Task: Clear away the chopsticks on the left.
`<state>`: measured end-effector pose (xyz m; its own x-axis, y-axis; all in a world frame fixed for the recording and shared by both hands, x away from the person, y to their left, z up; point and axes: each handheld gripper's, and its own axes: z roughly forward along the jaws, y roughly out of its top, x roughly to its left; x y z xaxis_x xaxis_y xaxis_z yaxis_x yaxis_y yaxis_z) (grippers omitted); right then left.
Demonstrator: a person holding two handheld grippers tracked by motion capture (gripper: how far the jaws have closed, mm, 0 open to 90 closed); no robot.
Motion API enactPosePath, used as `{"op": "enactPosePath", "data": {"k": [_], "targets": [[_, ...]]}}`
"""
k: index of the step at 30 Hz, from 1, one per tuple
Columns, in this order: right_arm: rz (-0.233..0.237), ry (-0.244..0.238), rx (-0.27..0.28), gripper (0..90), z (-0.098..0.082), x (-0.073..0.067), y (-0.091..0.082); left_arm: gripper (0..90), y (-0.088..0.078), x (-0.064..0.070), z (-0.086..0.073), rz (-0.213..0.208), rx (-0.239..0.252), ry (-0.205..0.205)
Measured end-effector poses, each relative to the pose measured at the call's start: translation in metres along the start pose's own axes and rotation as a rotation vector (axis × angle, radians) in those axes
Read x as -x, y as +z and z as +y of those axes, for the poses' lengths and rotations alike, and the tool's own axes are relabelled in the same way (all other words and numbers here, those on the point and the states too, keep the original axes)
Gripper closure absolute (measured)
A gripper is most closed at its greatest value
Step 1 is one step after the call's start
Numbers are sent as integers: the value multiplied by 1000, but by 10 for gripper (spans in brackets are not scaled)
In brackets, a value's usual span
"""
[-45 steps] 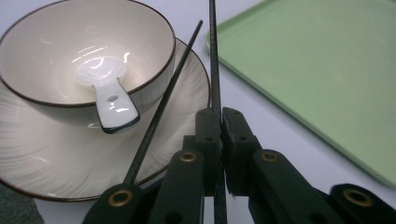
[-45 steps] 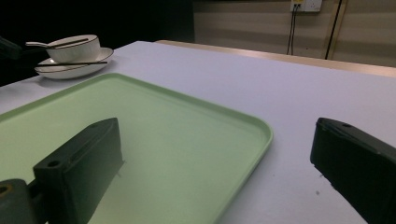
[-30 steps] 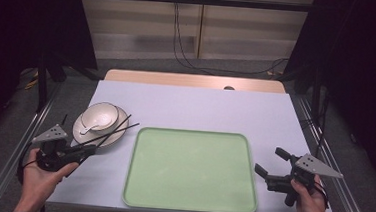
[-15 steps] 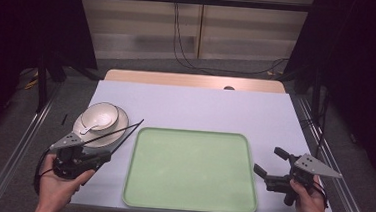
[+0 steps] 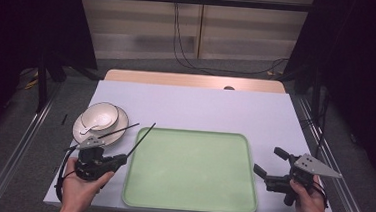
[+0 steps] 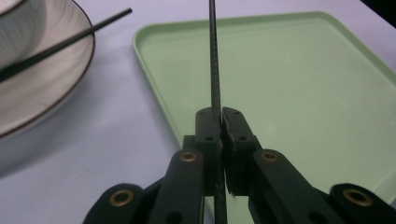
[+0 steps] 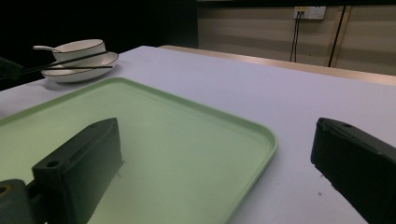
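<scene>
My left gripper (image 5: 121,159) (image 6: 221,114) is shut on a thin black chopstick (image 5: 141,139) (image 6: 214,60), whose free end points up and away over the near-left corner of the green tray (image 5: 191,171) (image 6: 299,84). A second chopstick (image 5: 119,130) (image 6: 65,42) lies across the white plate (image 5: 123,119) (image 6: 46,88). On that plate sits a white bowl (image 5: 100,116) (image 7: 79,46) with a spoon (image 7: 42,48) in it. Right of the tray, my right gripper (image 5: 270,162) (image 7: 215,135) hangs open and holds nothing, its jaws facing the tray (image 7: 177,140).
The tray lies in the middle of a pale table (image 5: 201,107). The plate and bowl stand left of it, near the table's left edge. A wooden strip (image 5: 193,80) runs along the far edge, with cables hanging behind it.
My left gripper has moved right, from beside the plate to the tray's left edge, carrying the chopstick. The right gripper has stayed put.
</scene>
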<state>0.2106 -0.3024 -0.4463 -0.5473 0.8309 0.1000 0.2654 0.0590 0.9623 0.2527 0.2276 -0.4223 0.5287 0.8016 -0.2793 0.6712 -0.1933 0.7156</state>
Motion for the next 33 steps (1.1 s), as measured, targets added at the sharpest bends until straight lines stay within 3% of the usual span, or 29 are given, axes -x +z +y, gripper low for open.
{"op": "enactPosePath", "data": {"k": [8, 10, 14, 18, 21, 24, 28, 29, 33], "targets": [[1, 4, -3, 15, 0, 0, 0, 862, 19, 14, -2, 60, -23, -48], [1, 5, -4, 15, 0, 0, 0, 861, 25, 17, 2, 92, -22, -76], [2, 2, -1, 18, 0, 0, 0, 861, 30, 20, 8, 119, -20, -96], [-2, 4, -3, 18, 0, 0, 0, 862, 36, 23, 5, 125, -33, -97], [1, -1, -4, 20, 0, 0, 0, 861, 41, 22, 0, 93, -42, -139], [3, 3, 2, 20, 0, -1, 0, 862, 41, 21, 0, 106, -29, -150], [6, -2, -4, 20, 0, -1, 1, 862, 52, 23, -6, 102, -87, -167], [7, -3, -4, 20, 0, -1, 1, 862, 56, 22, -7, 123, -99, -161], [7, -1, -5, 20, 0, -1, 0, 862, 58, 18, -9, 138, -104, -174]]}}
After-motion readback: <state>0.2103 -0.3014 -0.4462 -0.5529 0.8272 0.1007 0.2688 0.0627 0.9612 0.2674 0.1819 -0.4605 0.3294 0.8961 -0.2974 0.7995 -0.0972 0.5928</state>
